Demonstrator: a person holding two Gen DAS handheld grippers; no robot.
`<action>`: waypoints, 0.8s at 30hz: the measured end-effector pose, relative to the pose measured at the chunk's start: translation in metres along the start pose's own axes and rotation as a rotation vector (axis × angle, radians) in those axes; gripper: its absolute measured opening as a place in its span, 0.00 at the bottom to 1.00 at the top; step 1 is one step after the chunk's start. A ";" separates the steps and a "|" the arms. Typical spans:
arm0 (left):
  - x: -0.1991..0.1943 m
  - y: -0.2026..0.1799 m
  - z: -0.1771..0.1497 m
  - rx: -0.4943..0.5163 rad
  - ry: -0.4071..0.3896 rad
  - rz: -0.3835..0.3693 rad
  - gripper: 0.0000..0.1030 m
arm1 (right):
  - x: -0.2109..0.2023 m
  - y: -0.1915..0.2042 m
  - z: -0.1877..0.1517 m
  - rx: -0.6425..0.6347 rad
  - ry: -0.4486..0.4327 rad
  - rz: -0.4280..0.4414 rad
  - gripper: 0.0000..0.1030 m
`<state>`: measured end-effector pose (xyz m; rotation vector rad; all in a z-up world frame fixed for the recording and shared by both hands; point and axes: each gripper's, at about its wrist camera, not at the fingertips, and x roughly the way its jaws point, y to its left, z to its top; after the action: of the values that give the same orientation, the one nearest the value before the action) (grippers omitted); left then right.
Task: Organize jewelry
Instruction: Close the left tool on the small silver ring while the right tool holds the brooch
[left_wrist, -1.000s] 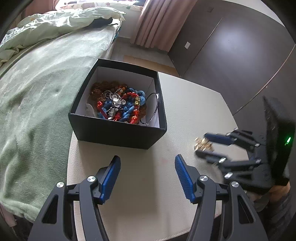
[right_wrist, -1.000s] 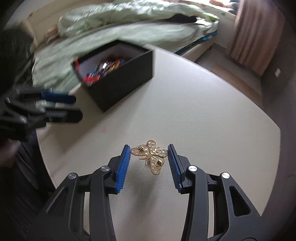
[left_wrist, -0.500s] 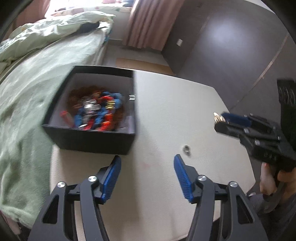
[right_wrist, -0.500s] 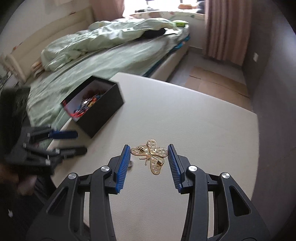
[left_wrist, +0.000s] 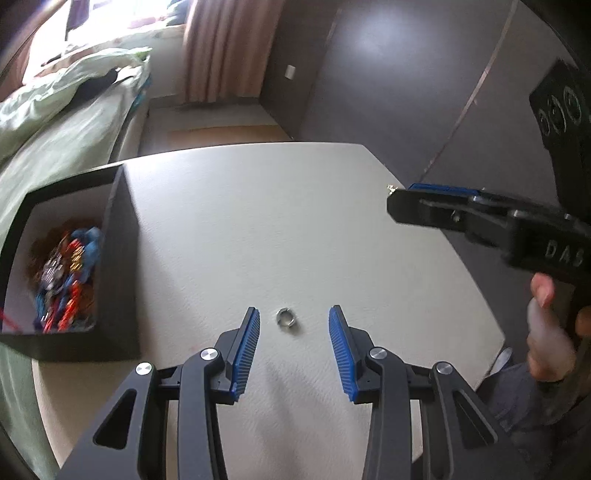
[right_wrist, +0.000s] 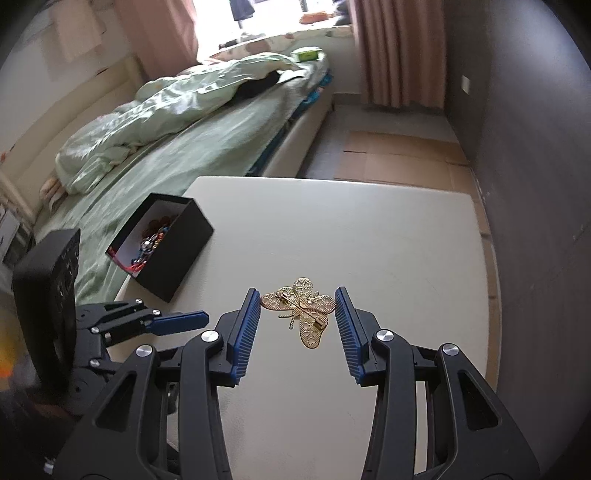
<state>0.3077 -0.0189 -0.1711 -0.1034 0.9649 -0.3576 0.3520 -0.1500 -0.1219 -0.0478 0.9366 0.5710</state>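
1. A gold butterfly brooch (right_wrist: 300, 309) is pinched between the blue pads of the right hand-held gripper (right_wrist: 297, 314) at centre frame in the right wrist view, held above the pale desk (right_wrist: 369, 240), its pin side facing the camera.
2. In the left wrist view, the same right hand-held gripper (left_wrist: 397, 195) enters from the right edge, seen side-on; only a speck of gold shows at its tip.
3. The left hand-held gripper (left_wrist: 294, 325) is spread wide at lower centre of the left wrist view, low over the desk (left_wrist: 258, 221), with nothing between its pads.
4. A small silver ring (left_wrist: 284, 318) lies on the desk between those open fingertips, touching neither pad.
5. A black jewelry box (left_wrist: 118, 258) with a white lining stands at the left edge of the left wrist view, at the desk's edge beside the bed, well apart from the ring.
6. Inside it lies a tangled heap of beaded jewelry (left_wrist: 62, 273) in blue, red and brown, blurred in this view.
7. In the right wrist view the box (right_wrist: 177, 251) sits at middle left, with the left hand-held gripper (right_wrist: 192, 319) below it at lower left.
8. A bed (right_wrist: 192, 147) with a rumpled pale green duvet (right_wrist: 177, 99) fills the upper left of the right wrist view; pink curtains (right_wrist: 399, 51) hang at upper right.
9. The person's fingers (left_wrist: 543, 325) grip the right tool's handle at the right edge of the left wrist view.
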 end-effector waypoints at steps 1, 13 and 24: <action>0.005 -0.002 0.001 0.012 0.008 0.012 0.35 | -0.002 -0.004 -0.001 0.019 -0.001 -0.006 0.41; 0.033 -0.017 -0.002 0.161 0.022 0.201 0.10 | -0.015 -0.010 -0.007 0.139 -0.031 0.015 0.41; 0.004 -0.003 0.002 0.057 -0.008 0.162 0.10 | -0.024 0.029 0.008 0.112 -0.083 0.026 0.41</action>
<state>0.3107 -0.0233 -0.1719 0.0253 0.9474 -0.2349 0.3326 -0.1335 -0.0921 0.0883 0.8881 0.5393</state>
